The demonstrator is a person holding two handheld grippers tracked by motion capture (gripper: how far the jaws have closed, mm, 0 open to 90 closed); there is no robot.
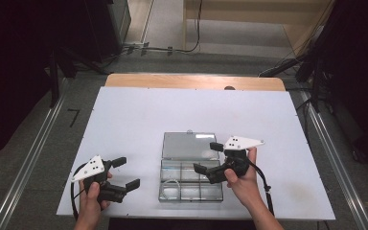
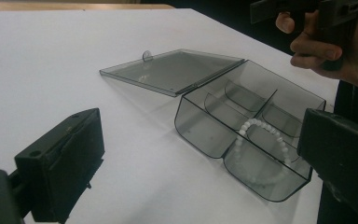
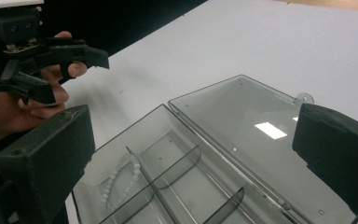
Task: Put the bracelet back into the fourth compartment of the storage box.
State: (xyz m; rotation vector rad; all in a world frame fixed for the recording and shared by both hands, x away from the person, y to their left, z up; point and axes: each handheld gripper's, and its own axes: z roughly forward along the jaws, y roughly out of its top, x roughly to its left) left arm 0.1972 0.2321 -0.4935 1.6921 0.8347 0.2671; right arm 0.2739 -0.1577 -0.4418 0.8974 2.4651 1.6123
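A clear grey compartment box (image 1: pixel 206 188) lies open at the table's front middle, its lid (image 1: pixel 189 145) folded back flat. A white bead bracelet (image 1: pixel 170 185) rests in the front left compartment; it also shows in the left gripper view (image 2: pixel 260 148) and the right gripper view (image 3: pixel 119 179). My left gripper (image 1: pixel 125 172) is held open left of the box, nothing between its jaws (image 2: pixel 196 144). My right gripper (image 1: pixel 207 157) hovers open over the box's right side, above the hinge, and is also empty (image 3: pixel 193 149).
The white tabletop (image 1: pixel 139 115) spreads wide behind and beside the box, with a wooden strip (image 1: pixel 194 81) along its far edge. Floor rails (image 1: pixel 33 153) run along both sides. Cables and dark stands sit beyond the table.
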